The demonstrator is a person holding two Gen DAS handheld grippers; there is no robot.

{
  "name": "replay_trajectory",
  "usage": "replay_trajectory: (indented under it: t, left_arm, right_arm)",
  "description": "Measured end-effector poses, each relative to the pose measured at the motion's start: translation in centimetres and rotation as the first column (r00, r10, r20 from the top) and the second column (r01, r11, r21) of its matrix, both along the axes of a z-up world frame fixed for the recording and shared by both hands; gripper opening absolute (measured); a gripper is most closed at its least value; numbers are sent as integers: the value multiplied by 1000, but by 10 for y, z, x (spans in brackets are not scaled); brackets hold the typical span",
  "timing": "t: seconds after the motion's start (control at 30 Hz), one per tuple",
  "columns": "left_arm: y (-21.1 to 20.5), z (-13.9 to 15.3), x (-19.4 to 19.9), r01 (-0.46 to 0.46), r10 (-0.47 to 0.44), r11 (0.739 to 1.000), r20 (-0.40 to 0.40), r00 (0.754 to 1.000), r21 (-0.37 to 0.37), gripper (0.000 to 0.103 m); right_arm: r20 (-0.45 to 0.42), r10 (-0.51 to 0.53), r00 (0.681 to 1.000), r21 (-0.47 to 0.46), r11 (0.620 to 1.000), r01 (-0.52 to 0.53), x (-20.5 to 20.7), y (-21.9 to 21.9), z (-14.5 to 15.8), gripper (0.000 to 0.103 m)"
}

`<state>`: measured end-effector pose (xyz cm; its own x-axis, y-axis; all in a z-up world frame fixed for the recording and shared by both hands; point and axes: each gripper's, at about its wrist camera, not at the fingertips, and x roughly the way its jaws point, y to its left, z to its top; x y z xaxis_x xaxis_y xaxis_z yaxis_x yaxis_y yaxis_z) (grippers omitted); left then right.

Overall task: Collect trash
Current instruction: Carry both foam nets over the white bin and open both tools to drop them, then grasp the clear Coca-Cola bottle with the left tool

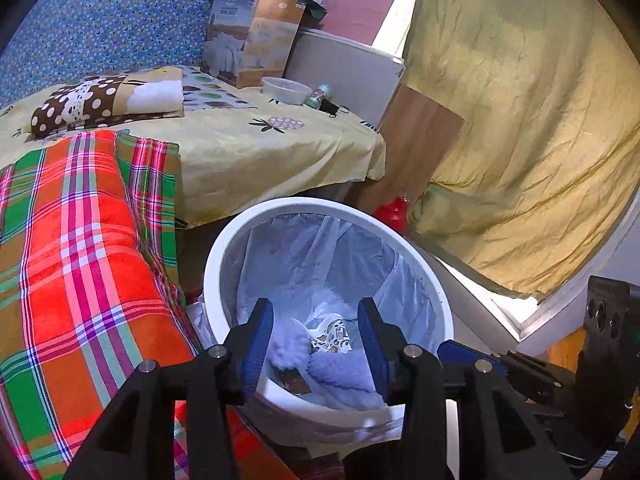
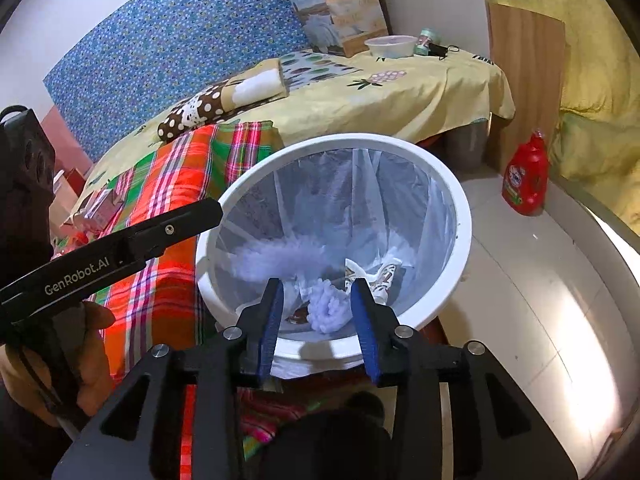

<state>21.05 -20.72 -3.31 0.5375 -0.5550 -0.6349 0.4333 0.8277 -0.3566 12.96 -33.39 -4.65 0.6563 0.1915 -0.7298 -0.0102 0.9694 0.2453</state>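
A white round trash bin with a clear liner stands on the floor beside the bed; it also shows in the right wrist view. Inside lie pale fluffy tissue wads and a patterned wrapper. My left gripper is open and empty over the bin's near rim. My right gripper is open and empty, also over the near rim. The left gripper's arm crosses the right wrist view at the left.
A plaid red-green blanket lies on the bed left of the bin. A clear bowl, a small jar and a box sit on the yellow sheet. A red bottle stands on the floor by a yellow curtain.
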Motion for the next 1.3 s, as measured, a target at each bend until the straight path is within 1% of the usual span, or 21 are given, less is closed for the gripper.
replay_trajectory:
  t: [0.17, 0.37, 0.5, 0.63, 0.73, 0.9, 1.0, 1.1, 1.3]
  left_arm:
    - [8, 6, -6, -13, 13, 1000, 13, 1000, -4, 44]
    - [23, 15, -24, -44, 44, 999, 42, 998, 4, 44]
    - [45, 20, -37, -90, 89, 996, 56, 994, 7, 44]
    - [64, 23, -52, -132, 131, 991, 66, 989, 12, 44]
    - [78, 24, -61, -162, 160, 987, 66, 985, 16, 44]
    - [101, 24, -75, -207, 206, 978, 63, 977, 19, 44]
    - [112, 24, -82, -230, 228, 973, 62, 972, 15, 44]
    - [125, 25, -89, -258, 256, 966, 66, 964, 13, 44]
    - [158, 29, -103, -329, 327, 944, 82, 942, 22, 44]
  right_arm:
    - [18, 7, 1000, 1, 1000, -7, -1, 3, 3, 37]
    - [54, 45, 997, 2, 999, -46, -6, 14, 10, 37]
    - [80, 72, 994, 8, 997, -73, -9, 24, 15, 37]
    - [113, 104, 988, 42, 993, -110, -13, 34, 19, 37]
    - [120, 131, 984, 27, 990, -135, -15, 46, 21, 37]
    - [135, 187, 973, 15, 982, -190, -17, 65, 23, 37]
    - [135, 217, 967, 42, 974, -225, -17, 73, 23, 37]
    - [126, 227, 966, 52, 971, -234, -18, 80, 24, 37]
    - [118, 231, 966, 75, 968, -241, -18, 91, 26, 38]
